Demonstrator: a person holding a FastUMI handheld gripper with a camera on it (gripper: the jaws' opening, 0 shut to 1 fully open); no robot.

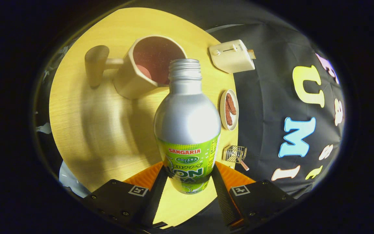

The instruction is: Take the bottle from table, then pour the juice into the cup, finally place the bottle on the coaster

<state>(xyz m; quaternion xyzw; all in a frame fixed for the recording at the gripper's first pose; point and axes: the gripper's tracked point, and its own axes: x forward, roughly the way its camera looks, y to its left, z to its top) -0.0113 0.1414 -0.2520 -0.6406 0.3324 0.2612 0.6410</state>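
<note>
Bottle (187,123) sits right between the jaws, both fingers clamped on its labelled lower body, grasped firm. Gripper (188,182) is tipped over the worktop (86,130), the bottle's open neck reaching the cup (148,65) rim just beyond.

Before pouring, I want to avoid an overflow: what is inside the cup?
The cup, beyond the bottle gripped between the fingers, shows a dark reddish inner wall and a pinkish patch low inside. The bottle's neck covers part of the opening, so the bottom stays hidden.
</note>
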